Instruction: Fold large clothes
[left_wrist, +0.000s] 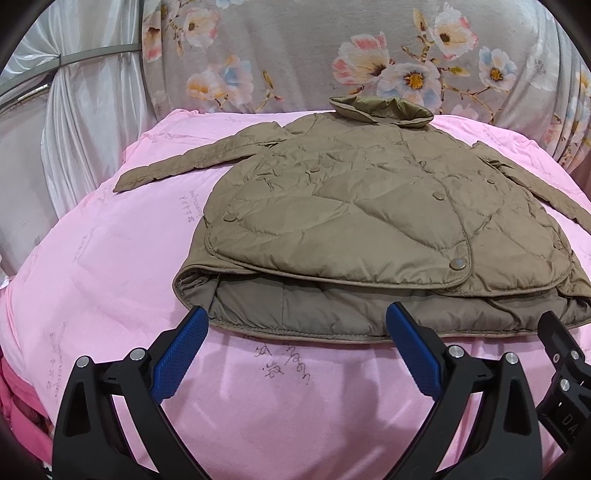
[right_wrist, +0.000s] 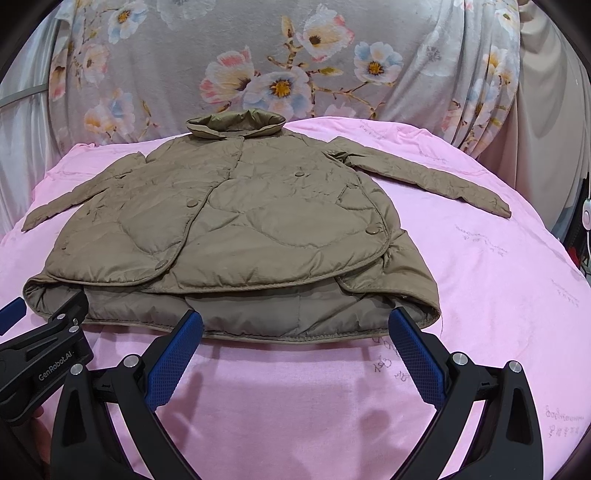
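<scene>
From the left wrist camera, the left tool (left_wrist: 297, 319) was spread wide, its blue-padded fingers (left_wrist: 177, 358) apart and gripping nothing, the tips poised at the near hem of a quilted olive-brown jacket (left_wrist: 369, 221). The jacket lay front up and snapped closed on a pink bedsheet (left_wrist: 110, 280) printed with faint script. Its collar (left_wrist: 380, 109) stood at the far end, close to a grey floral cloth (left_wrist: 332, 48) draped behind the bed. One sleeve (left_wrist: 184, 162) stretched out flat toward the left of this view, the other (left_wrist: 546, 192) ran off to the right. The bottom front panels were lifted a little, showing the darker lining (left_wrist: 332, 306) under them. Part of the right tool (left_wrist: 561, 365) showed at the right edge, beside the hem; its jaw gap could not be read from there. White curtains (left_wrist: 74, 122) hung at the left.

From the right wrist camera, the right tool (right_wrist: 295, 321) was likewise released, fingers (right_wrist: 417, 354) well apart and empty, tips at the hem near the jacket's (right_wrist: 240, 229) right-hand corner. The collar (right_wrist: 236, 125) again sat farthest away, one sleeve (right_wrist: 436, 177) angled out across the sheet (right_wrist: 498, 295) to the right and the other (right_wrist: 62, 203) to the left. The left tool (right_wrist: 44, 332) entered at the lower left, seemingly touching the hem's left corner, though the edge distortion made contact hard to judge.
</scene>
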